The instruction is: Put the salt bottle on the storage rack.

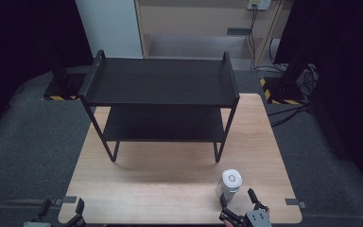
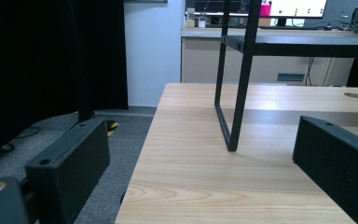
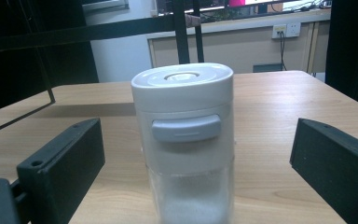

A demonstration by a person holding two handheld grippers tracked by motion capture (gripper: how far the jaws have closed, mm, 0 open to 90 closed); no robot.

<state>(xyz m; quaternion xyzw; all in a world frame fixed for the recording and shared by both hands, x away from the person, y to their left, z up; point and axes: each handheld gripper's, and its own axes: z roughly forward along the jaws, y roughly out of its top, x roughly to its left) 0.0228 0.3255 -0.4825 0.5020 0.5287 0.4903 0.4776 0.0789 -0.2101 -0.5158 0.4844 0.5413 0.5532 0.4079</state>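
A clear jar with a white lid (image 1: 230,183) stands upright near the front right of the wooden table (image 1: 170,175). In the right gripper view the jar (image 3: 185,140) sits between my two wide-spread jaws, touching neither, with white powder at its bottom. My right gripper (image 1: 238,201) is open just in front of the jar. At the table's front left corner my left gripper (image 1: 61,208) is open and holds nothing. A black two-tier metal shelf (image 1: 160,87) stands on the far half of the table; its leg (image 2: 240,84) rises ahead in the left gripper view.
The table's left edge (image 2: 142,154) drops to grey carpet beside my left gripper. Bare wood lies between the shelf's legs and the front edge. Behind the table stand a light cabinet (image 1: 194,28), cables and black stands.
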